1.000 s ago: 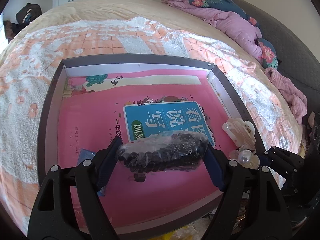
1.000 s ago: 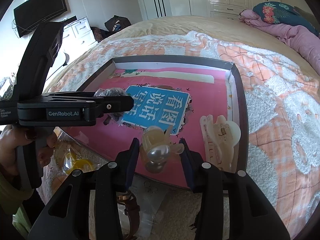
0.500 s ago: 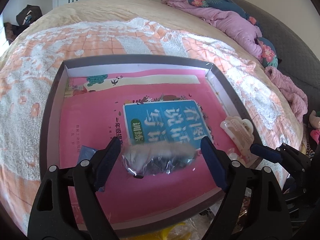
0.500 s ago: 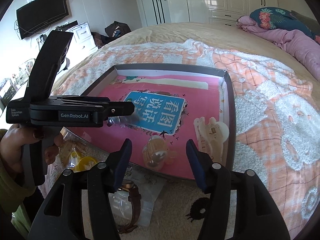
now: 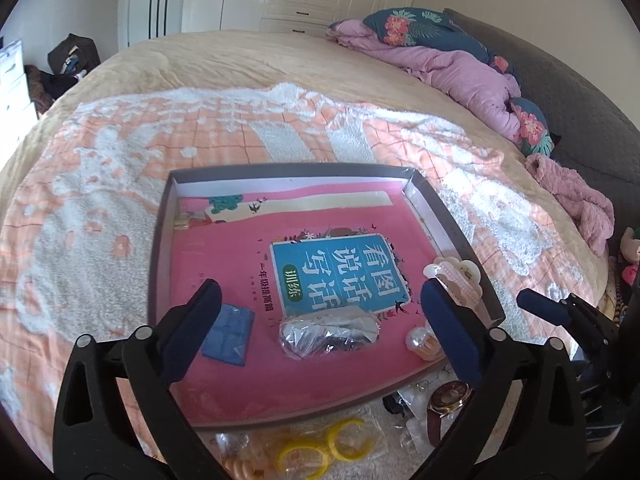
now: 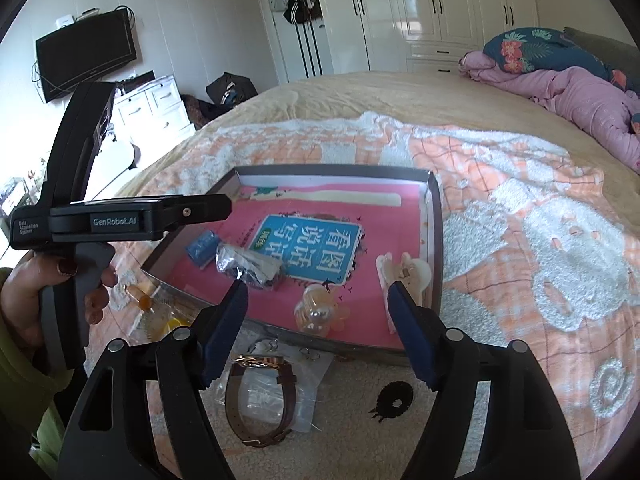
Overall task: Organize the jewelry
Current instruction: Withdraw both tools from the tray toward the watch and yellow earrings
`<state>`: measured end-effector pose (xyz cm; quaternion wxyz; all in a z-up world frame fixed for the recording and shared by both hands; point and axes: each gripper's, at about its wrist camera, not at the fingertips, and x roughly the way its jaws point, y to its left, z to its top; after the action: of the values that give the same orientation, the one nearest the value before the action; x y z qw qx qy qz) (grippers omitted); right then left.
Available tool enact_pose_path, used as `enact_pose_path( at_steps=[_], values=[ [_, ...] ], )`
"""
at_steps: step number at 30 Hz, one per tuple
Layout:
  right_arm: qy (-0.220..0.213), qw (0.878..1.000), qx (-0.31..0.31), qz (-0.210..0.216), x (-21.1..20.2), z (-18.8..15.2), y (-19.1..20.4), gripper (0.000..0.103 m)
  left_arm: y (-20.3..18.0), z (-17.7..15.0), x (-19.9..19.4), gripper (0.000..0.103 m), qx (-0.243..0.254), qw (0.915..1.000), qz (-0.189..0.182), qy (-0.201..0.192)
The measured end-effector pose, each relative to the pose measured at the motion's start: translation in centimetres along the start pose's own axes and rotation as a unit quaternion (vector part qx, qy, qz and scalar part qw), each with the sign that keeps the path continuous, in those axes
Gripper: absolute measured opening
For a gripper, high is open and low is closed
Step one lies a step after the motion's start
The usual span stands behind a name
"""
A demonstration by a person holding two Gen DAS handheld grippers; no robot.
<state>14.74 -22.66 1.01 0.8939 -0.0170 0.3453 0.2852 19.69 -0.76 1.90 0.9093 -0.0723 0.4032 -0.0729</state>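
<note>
A shallow grey box (image 5: 160, 240) with a pink book cover as its floor lies on the bed. Inside lie a clear bag of black beads (image 5: 328, 332), a small blue packet (image 5: 228, 334), a cream hair claw (image 5: 456, 280) and an amber clip with a pearl (image 5: 420, 340). My left gripper (image 5: 320, 312) hangs open above the bead bag, touching nothing. My right gripper (image 6: 316, 320) is open too, held back over the box's near edge with the pearl clip (image 6: 320, 314) below the gap. The bead bag (image 6: 248, 264) sits left of it.
In front of the box, on the blanket, lie a brown-strap watch (image 6: 260, 396) on a clear bag, small earrings (image 6: 312, 354) and yellow rings (image 5: 320, 448). A hand (image 6: 24, 292) holds the left gripper's handle. A purple quilt (image 5: 460, 72) is piled at the far right.
Both grippers opened and pulled back and up. The bead bag dropped from the left one into the box; the pearl clip left the right one and lies in the box.
</note>
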Motion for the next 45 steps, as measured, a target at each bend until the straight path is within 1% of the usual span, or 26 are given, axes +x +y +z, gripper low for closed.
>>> enact_pose_path(
  at_steps=[1,4,5,15,25,34,39,45],
  values=[
    [-0.004,1.0,0.001,0.0,-0.3,0.1,0.0,0.071,0.0,0.0,-0.4,0.093,-0.001,1.0,0.001,-0.003],
    [-0.019,1.0,0.003,-0.002,-1.3,0.3,0.2,0.082,0.3,-0.1,-1.8,0.094,-0.005,0.9999,0.003,-0.014],
    [-0.025,1.0,0.005,-0.002,-1.7,0.4,0.2,0.083,0.3,-0.1,-2.3,0.094,-0.006,0.9998,0.003,-0.018],
    [-0.049,0.999,0.006,-0.002,-4.0,0.7,0.7,0.083,1.2,-0.5,-6.7,0.094,-0.015,0.9982,0.016,-0.056],
    [-0.055,0.998,-0.009,0.001,-5.1,0.5,1.9,0.083,2.8,-1.8,-9.8,0.094,-0.032,0.9963,0.025,-0.076],
    [-0.044,0.999,-0.028,0.003,-4.9,-0.4,3.2,0.083,3.7,-3.8,-10.7,0.094,-0.034,0.9962,0.037,-0.071],
    [-0.036,0.999,-0.033,0.003,-4.7,-1.0,3.6,0.083,4.1,-5.1,-10.5,0.094,-0.03,0.9967,0.047,-0.06],
    [-0.025,0.999,-0.038,0.006,-4.4,-1.6,4.1,0.083,4.5,-6.4,-10.1,0.094,-0.032,0.9972,0.05,-0.045]
  ],
)
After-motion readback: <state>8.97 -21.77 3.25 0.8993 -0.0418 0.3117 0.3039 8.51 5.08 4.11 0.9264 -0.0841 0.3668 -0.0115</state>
